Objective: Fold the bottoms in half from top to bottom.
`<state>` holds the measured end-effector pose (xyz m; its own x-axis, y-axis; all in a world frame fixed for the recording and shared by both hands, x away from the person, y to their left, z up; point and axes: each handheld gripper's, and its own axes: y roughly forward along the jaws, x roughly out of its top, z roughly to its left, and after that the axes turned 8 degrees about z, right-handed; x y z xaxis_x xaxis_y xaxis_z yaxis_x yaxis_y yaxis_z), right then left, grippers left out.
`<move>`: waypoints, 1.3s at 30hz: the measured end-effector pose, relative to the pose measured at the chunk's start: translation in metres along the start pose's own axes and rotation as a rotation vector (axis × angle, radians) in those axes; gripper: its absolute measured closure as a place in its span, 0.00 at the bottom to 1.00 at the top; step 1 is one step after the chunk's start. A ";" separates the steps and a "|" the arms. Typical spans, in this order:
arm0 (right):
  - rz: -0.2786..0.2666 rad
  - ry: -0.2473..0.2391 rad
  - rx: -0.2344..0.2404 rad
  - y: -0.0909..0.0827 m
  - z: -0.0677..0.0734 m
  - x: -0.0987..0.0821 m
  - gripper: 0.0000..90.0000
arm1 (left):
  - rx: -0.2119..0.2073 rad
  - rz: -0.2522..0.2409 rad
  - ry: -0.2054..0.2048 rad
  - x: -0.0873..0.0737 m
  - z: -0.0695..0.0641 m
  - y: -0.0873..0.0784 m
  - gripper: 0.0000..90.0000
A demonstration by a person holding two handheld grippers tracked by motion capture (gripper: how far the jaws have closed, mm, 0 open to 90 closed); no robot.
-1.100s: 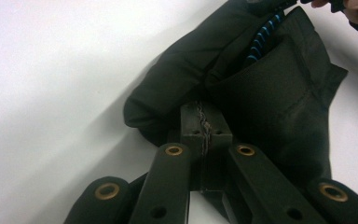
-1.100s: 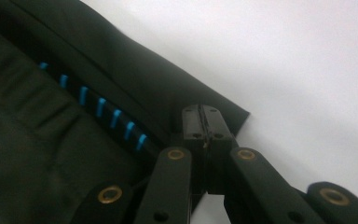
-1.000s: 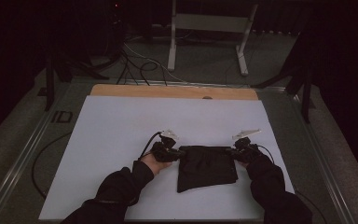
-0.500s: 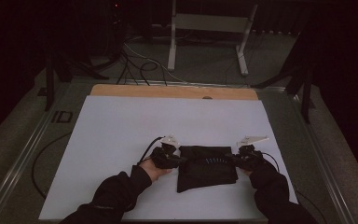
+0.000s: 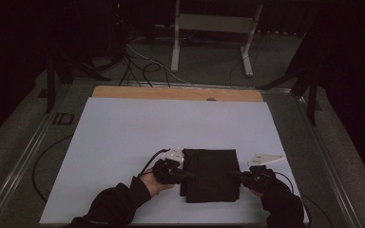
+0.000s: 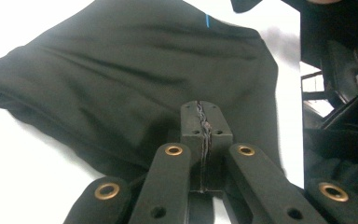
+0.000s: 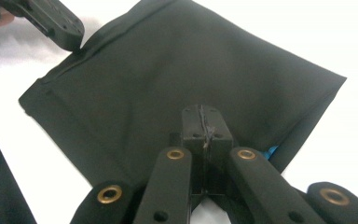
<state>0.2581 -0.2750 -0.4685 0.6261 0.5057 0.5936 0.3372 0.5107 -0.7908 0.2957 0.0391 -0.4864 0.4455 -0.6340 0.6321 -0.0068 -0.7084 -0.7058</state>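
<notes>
Black cloth (image 5: 211, 173) — between closed grippers

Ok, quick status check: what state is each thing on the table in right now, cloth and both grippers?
Black cloth: folded into a rough rectangle, lying flat on the white table sheet, a few soft wrinkles.
Left gripper: jaws closed together, tips over the cloth's left edge; whether fabric is pinched can't be told.
Right gripper: jaws closed together, tips over the cloth's right edge; pinch likewise unclear.

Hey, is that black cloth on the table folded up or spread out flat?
Folded. The black cloth lies as a compact rectangle on the white table, and layered edges show along its side in the right gripper view.
</notes>
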 end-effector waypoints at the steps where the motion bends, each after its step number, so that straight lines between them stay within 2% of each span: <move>1: 0.000 0.000 0.000 0.000 0.000 0.000 1.00 | 0.000 0.000 0.000 0.000 0.000 0.000 0.99; 5: 0.020 0.008 0.016 0.005 0.001 -0.004 1.00 | -0.012 0.003 0.007 -0.001 -0.005 0.004 0.99; 8: 0.050 -0.001 0.022 0.010 0.005 -0.008 1.00 | -0.017 0.030 0.019 -0.004 -0.007 0.010 0.99; 11: 0.067 -0.005 0.026 0.012 0.008 -0.012 1.00 | -0.020 0.036 0.016 -0.005 -0.007 0.011 0.99; 21: 0.104 -0.015 0.027 0.014 0.016 -0.023 1.00 | 0.004 0.083 0.030 -0.014 -0.011 0.014 0.99; 25: 0.139 -0.034 0.020 0.019 0.022 -0.026 1.00 | 0.019 0.095 0.037 -0.016 -0.014 0.016 0.99; 30: 0.149 -0.050 0.016 0.019 0.028 -0.028 1.00 | 0.018 0.101 0.032 -0.020 -0.015 0.017 0.99; 34: 0.144 -0.042 0.020 0.019 0.027 -0.028 1.00 | 0.019 0.099 0.033 -0.020 -0.015 0.017 0.99; 37: 0.144 -0.047 0.009 0.021 0.026 -0.028 1.00 | 0.022 0.100 0.028 -0.020 -0.014 0.018 0.99; 39: 0.154 -0.053 -0.034 0.022 0.025 -0.028 1.00 | 0.032 0.101 0.037 -0.020 -0.015 0.018 0.99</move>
<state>0.2304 -0.2605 -0.4984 0.6348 0.6122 0.4714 0.2644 0.4011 -0.8770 0.2727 0.0344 -0.5070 0.4105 -0.7134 0.5679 -0.0212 -0.6301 -0.7762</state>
